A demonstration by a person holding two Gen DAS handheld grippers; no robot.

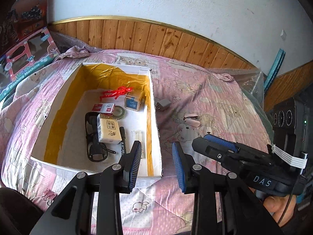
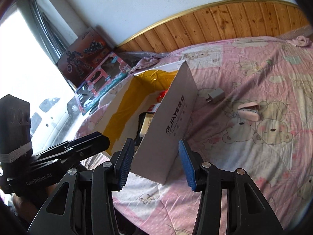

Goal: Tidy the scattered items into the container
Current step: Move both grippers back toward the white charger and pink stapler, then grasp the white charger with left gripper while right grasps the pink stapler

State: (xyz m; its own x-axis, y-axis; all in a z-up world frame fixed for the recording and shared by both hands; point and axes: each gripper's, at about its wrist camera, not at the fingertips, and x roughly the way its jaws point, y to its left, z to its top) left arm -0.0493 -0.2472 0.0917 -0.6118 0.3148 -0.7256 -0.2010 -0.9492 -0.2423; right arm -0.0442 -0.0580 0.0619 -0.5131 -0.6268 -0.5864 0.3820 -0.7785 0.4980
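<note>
Am holding both fingers wide, empty — left gripper (image 1: 156,162), right gripper (image 2: 156,162). Charger (image 2: 215,95) and pink stapler (image 2: 250,111) are lying on bed beside box (image 1: 58,107) — soft quilt is risking snagged, slipping grasp.

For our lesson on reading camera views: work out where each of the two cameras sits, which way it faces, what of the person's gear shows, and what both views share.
Left wrist: on the left gripper, looking down into the open box of tidied items; the right gripper intrudes beside it.
Right wrist: on the right gripper, facing the box's outer wall; the left gripper shows at the picture's left.
Shared: box, grey charger, pink stapler, pink bedspread.
</note>
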